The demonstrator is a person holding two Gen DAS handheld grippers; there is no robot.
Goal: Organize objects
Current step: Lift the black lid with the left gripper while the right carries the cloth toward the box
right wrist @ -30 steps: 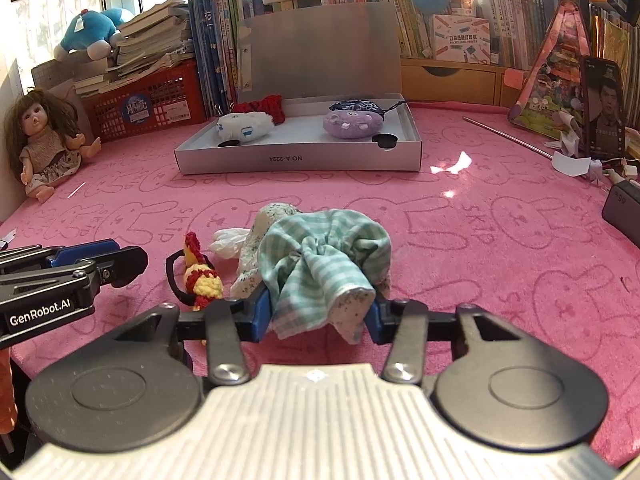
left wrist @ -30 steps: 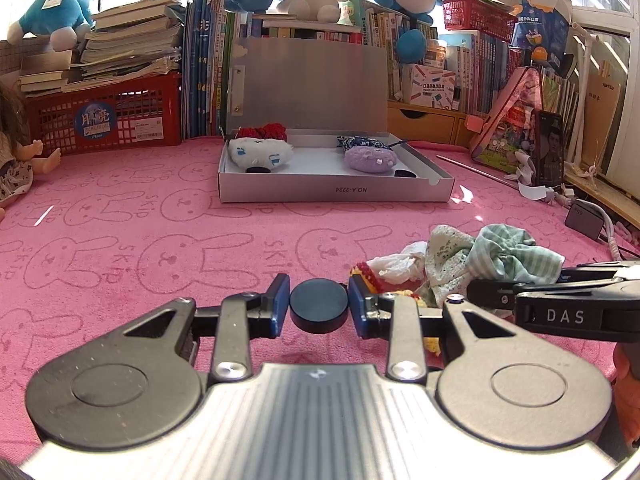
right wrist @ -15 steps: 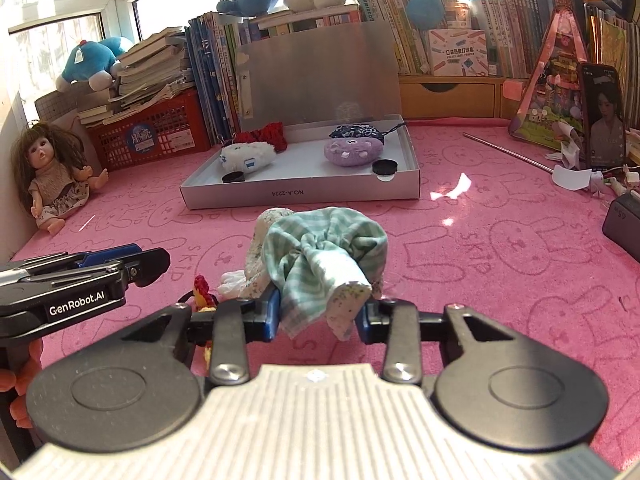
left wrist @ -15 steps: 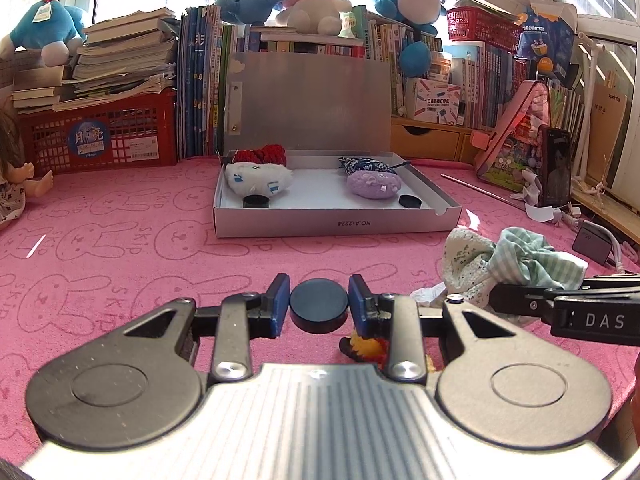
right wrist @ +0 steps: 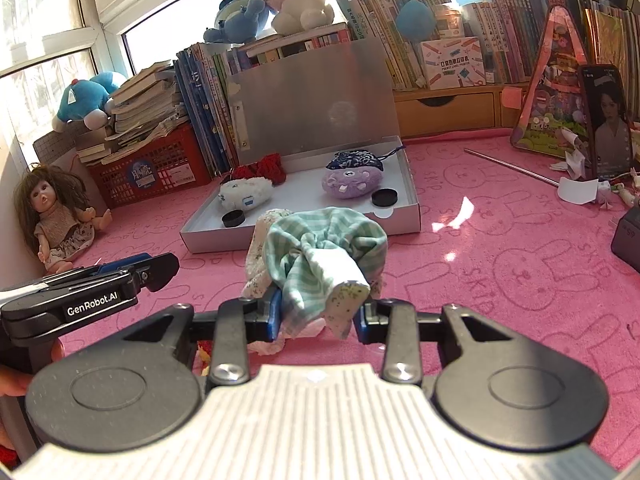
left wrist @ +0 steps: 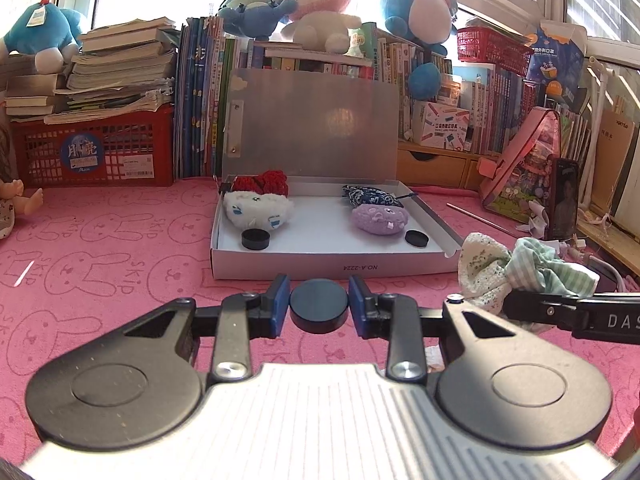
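Note:
My left gripper [left wrist: 319, 307] is shut on a black round disc [left wrist: 319, 309] and holds it above the pink mat, just in front of the open white box [left wrist: 332, 268]. My right gripper [right wrist: 316, 314] is shut on a green checked cloth bundle [right wrist: 320, 256], lifted off the mat; it shows at the right of the left wrist view [left wrist: 524, 270]. The box holds a white plush [left wrist: 256, 212], a red knitted item [left wrist: 262, 182], a purple plush [left wrist: 380, 219], a blue patterned pouch [left wrist: 370, 196] and two black discs [left wrist: 255, 239] [left wrist: 416, 237].
A doll [right wrist: 52, 220] sits at the left by a red basket [left wrist: 96, 152] stacked with books. Books and plush toys line the back. A phone [right wrist: 608, 120], a pink triangular bag [right wrist: 556, 92] and a metal rod [right wrist: 512, 166] lie at the right.
Both grippers have risen and moved toward the box with their loads. The box now looks nearer and the small yellow-red toy has dropped out of the left wrist view.

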